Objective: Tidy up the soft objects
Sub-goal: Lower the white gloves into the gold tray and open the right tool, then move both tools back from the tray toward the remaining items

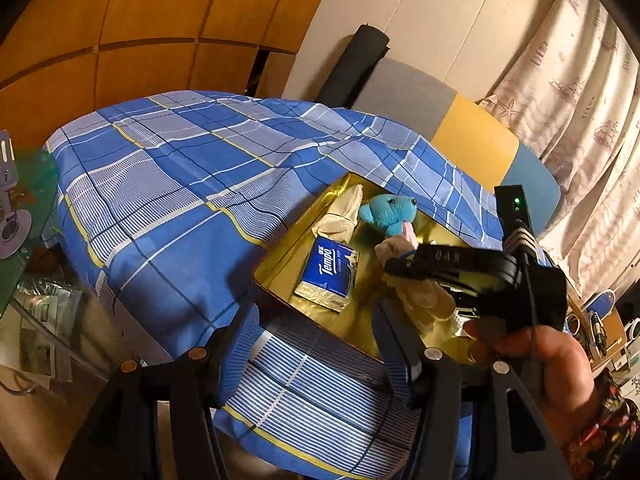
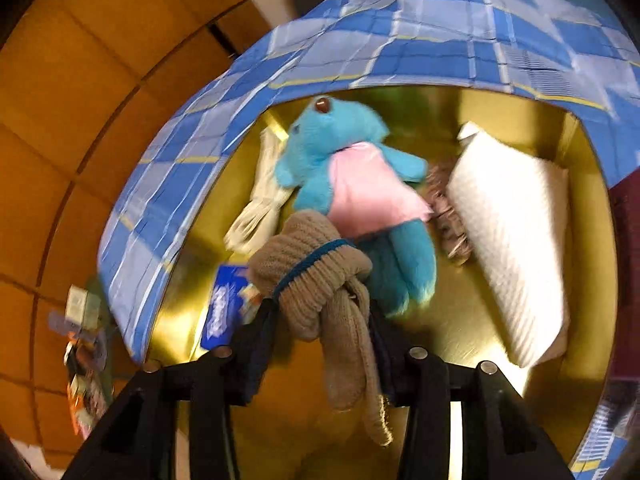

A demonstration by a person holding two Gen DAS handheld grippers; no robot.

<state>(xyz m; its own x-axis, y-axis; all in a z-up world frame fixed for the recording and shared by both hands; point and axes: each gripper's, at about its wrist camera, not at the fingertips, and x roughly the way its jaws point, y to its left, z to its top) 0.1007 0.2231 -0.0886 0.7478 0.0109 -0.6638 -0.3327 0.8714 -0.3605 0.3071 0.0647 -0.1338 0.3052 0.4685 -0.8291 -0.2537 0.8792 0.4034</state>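
Observation:
A gold box (image 1: 280,268) sits open on a blue plaid bedspread (image 1: 168,184). Inside lie a blue plush bear (image 1: 386,212) in a pink shirt, a cream glove (image 1: 340,216) and a blue Tempo tissue pack (image 1: 328,272). My right gripper (image 2: 320,312) is shut on a beige knitted glove (image 2: 320,280) with a blue cuff stripe and holds it over the box (image 2: 500,108), just above the bear (image 2: 344,176). It shows in the left wrist view (image 1: 400,266) too, with the glove (image 1: 420,296) hanging. My left gripper (image 1: 316,348) is open and empty at the box's near edge.
A white quilted pad (image 2: 516,232) and a brown fuzzy item (image 2: 444,208) lie in the box's right half. A green glass table (image 1: 24,216) with clutter stands left. Wooden wardrobe panels (image 1: 140,40) are behind the bed, a curtain (image 1: 580,120) at right.

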